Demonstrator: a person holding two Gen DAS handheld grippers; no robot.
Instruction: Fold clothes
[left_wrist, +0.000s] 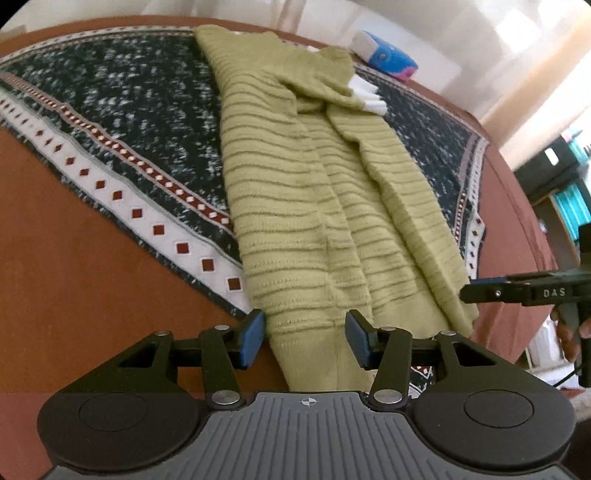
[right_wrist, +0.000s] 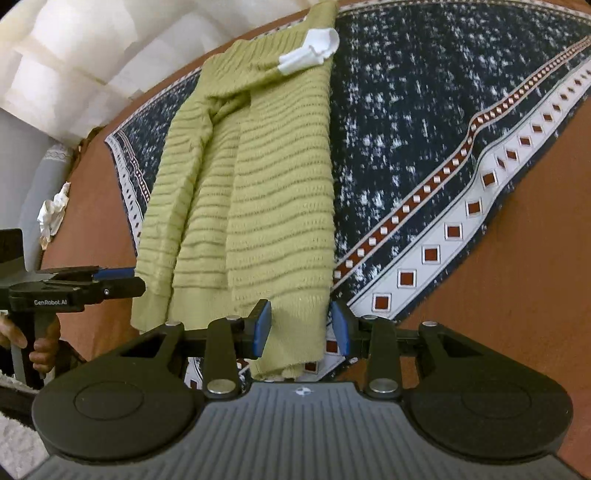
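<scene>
- Where the patterned cloth (left_wrist: 122, 122) covers the brown table (left_wrist: 66, 258), a green ribbed sweater (left_wrist: 295, 192) lies lengthwise on it, folded into a long narrow strip.
- Sweater state: both side portions are turned in over the middle; a sleeve with a white cuff (left_wrist: 365, 94) lies across the far end. In the right wrist view the same cuff (right_wrist: 310, 53) sits near the top of the strip.
- Near hem: it overhangs the cloth's edge toward the cameras and droops slightly over the bare table.
- Left tool (left_wrist: 306, 341): blue pads (left_wrist: 252, 341) stand apart on either side of one near corner of the hem. The fabric lies between them, the pads are not pressing on it, and the jaws are released.
- Right tool (right_wrist: 302, 328): blue pads (right_wrist: 263, 326) straddle the other near corner of the hem, with a visible gap on the right side. Released, nothing gripped.
- Cross-check: each tool shows at the edge of the other's view, level with the hem: the right tool at the right edge of the left view (left_wrist: 467, 290), the left tool at the left edge of the right view (right_wrist: 138, 280), each on a handle held by a hand (right_wrist: 44, 345).
- Cloth: dark speckled field, white border with red diamonds, lying diagonally on the table.
- Surroundings: a blue and white packet (left_wrist: 384, 55) rests on the table beyond the sweater's far end; crumpled white tissue (right_wrist: 53, 214) lies at the table's edge in the right wrist view.
</scene>
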